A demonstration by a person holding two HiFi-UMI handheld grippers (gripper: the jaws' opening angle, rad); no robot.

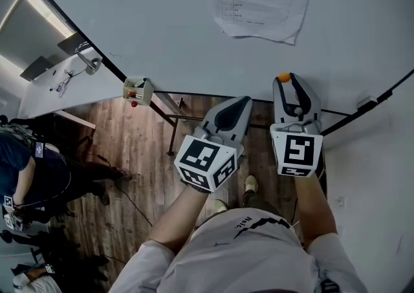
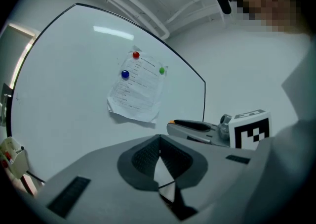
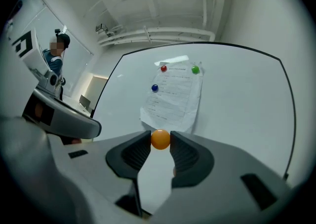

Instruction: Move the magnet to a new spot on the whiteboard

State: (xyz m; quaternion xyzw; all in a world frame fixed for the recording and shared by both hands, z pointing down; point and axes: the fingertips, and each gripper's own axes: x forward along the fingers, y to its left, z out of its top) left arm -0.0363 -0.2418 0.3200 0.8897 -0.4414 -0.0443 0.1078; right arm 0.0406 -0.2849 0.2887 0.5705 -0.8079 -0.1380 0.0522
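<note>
The orange magnet is pinched btwn the tips of the right hand-held gripper, near the whiteboard, below the paper; the left hand-held gripper is closed w/ nothing in it.

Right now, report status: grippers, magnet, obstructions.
Left gripper shut, empty. Right gripper shut on orange magnet, below printed sheet. Nothing blocks the whiteboard.

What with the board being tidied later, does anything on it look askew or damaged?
The white printed paper sheet looks tilted, and its unpinned lower edge is wrinkled and curls off the whiteboard.
</note>
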